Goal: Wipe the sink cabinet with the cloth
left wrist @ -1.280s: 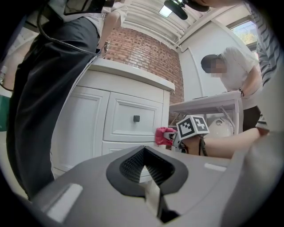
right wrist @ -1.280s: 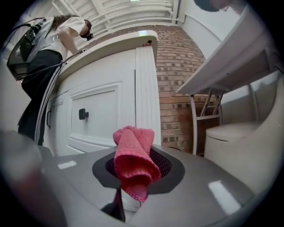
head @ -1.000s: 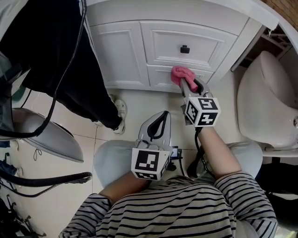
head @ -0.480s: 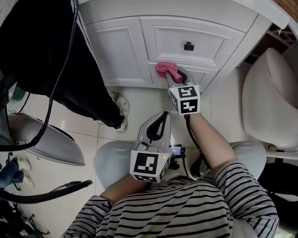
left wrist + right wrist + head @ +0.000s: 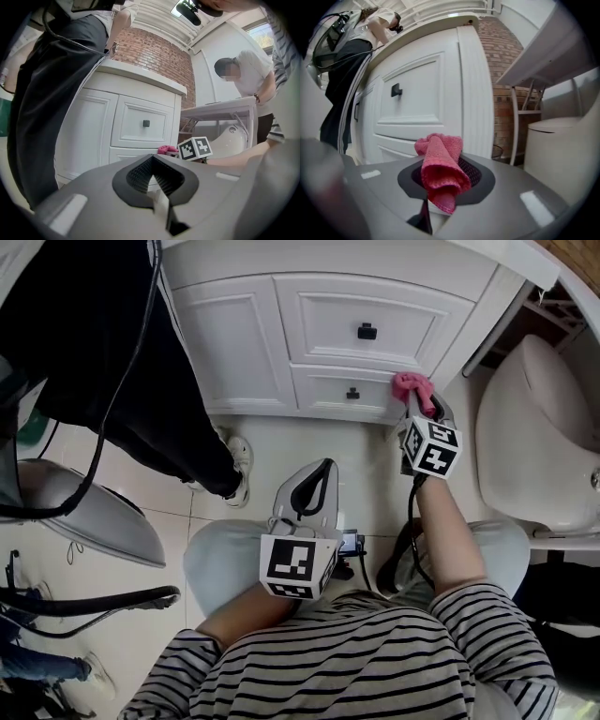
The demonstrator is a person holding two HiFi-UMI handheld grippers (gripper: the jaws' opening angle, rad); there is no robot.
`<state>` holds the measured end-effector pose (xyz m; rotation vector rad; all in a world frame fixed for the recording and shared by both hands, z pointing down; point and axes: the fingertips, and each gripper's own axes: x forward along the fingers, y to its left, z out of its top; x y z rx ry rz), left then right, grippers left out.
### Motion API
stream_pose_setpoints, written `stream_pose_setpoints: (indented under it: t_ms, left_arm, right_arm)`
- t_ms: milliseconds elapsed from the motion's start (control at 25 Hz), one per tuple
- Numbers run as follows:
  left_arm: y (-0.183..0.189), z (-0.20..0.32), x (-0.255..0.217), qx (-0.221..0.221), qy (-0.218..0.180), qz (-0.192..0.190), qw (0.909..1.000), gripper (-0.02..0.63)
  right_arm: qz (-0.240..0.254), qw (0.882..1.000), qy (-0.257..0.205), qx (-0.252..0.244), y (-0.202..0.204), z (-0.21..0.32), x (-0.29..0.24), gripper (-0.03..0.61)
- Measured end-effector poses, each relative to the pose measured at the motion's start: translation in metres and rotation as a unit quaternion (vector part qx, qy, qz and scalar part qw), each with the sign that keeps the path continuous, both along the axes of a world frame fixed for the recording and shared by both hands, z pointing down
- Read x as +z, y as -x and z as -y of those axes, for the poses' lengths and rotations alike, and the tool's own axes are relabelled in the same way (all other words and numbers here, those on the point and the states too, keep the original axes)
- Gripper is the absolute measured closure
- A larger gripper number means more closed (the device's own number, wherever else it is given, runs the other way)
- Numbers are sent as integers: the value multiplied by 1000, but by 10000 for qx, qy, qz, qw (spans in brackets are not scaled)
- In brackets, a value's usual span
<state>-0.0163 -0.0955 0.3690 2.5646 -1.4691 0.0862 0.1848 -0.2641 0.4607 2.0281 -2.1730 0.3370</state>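
The white sink cabinet [image 5: 244, 343] has two drawers with dark knobs [image 5: 367, 331]. My right gripper [image 5: 419, 404] is shut on a pink cloth [image 5: 412, 385] and presses it against the right end of the lower drawer, by the cabinet's corner post. In the right gripper view the bunched cloth [image 5: 440, 171] sticks up out of the right gripper [image 5: 440, 187], with the cabinet [image 5: 417, 108] close ahead. My left gripper [image 5: 322, 472] hangs over the floor near my knees, shut and empty. In the left gripper view the left gripper [image 5: 154, 180] points at the cabinet [image 5: 140, 124] and the cloth [image 5: 166, 150].
A person in black trousers [image 5: 131, 371] stands at the cabinet's left, one shoe [image 5: 241, 465] near its base. A white toilet [image 5: 534, 446] stands close on the right. A white rack [image 5: 534, 65] stands between cabinet and toilet. Another person [image 5: 243, 75] stands behind it.
My right gripper swept the cloth left along the lower drawer, then right to the cabinet's right end. The left gripper stayed in place.
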Motion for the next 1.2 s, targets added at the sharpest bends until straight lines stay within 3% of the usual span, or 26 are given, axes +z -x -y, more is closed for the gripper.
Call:
stream_pose_setpoints:
  t_ms: [120, 200, 280, 400, 560, 720, 960, 1200]
  left_arm:
    - [0, -2, -2, 11, -30, 14, 10000, 620]
    - [3, -2, -3, -2, -48, -18, 10000, 620]
    - [5, -2, -5, -16, -53, -70, 10000, 620]
    - [4, -2, -4, 2, -53, -97, 9999, 620]
    - [2, 3, 1, 1, -143, 103, 9998, 620]
    - [5, 5, 9, 8, -30, 109, 9999, 620]
    - [4, 7, 10, 73, 21, 77, 9999, 620]
    - [-1, 7, 10, 173, 39, 8, 9998, 620]
  right_arm:
    - [11, 9979, 160, 629, -36, -10, 3, 485]
    - [32, 9975, 198, 675, -34, -17, 2, 486]
    - [157, 9992, 134, 347, -6, -22, -1, 486]
    - [319, 9977, 106, -582, 71, -23, 4, 486]
    - [233, 9835, 436, -1741, 177, -8, 29, 485]
    - [-230, 9756, 482, -2129, 223, 18, 49, 485]
    - [-571, 9767, 604, -1978, 202, 27, 56, 485]
    - [-251, 9879, 753, -1330, 134, 13, 58, 486]
